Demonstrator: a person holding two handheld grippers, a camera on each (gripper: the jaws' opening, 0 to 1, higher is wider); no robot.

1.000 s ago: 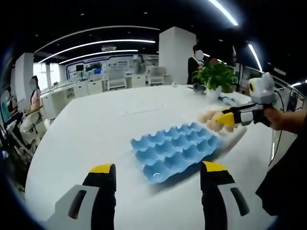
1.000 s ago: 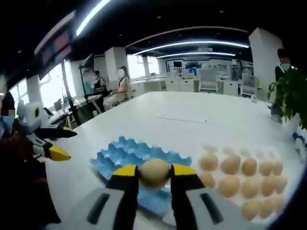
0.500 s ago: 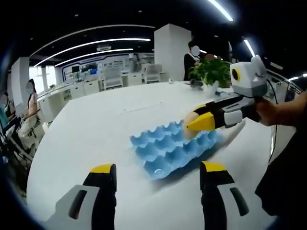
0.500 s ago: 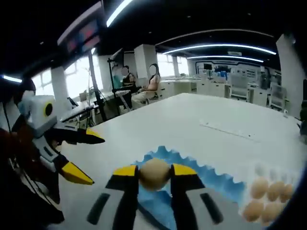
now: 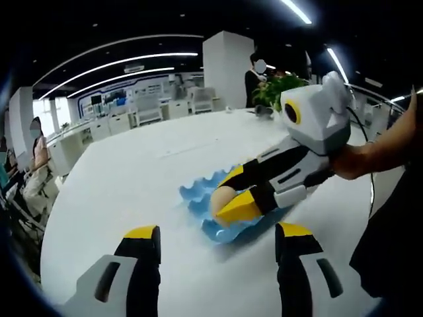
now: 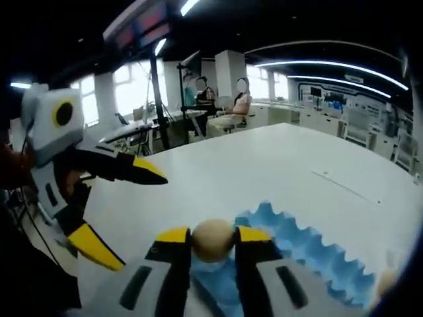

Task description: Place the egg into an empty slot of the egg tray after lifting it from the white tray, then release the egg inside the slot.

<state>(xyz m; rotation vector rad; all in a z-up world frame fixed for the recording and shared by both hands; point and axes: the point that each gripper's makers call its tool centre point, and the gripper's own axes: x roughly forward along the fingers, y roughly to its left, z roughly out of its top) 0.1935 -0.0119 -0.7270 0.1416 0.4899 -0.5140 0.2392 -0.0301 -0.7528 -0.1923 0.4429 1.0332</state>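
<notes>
Right gripper point(image 6: 213, 239) moved over egg tray point(image 5: 205, 198), gripping egg point(image 6: 213, 239)

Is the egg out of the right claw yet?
No, held: the egg sits pinched between the right claw's yellow tips, over the blue egg tray.

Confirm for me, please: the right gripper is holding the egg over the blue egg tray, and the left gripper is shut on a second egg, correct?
Not quite. The right gripper does hold the egg over the blue egg tray, but the left gripper is open and holds nothing; the left gripper view shows its jaws spread apart with only the white table between them.
</notes>
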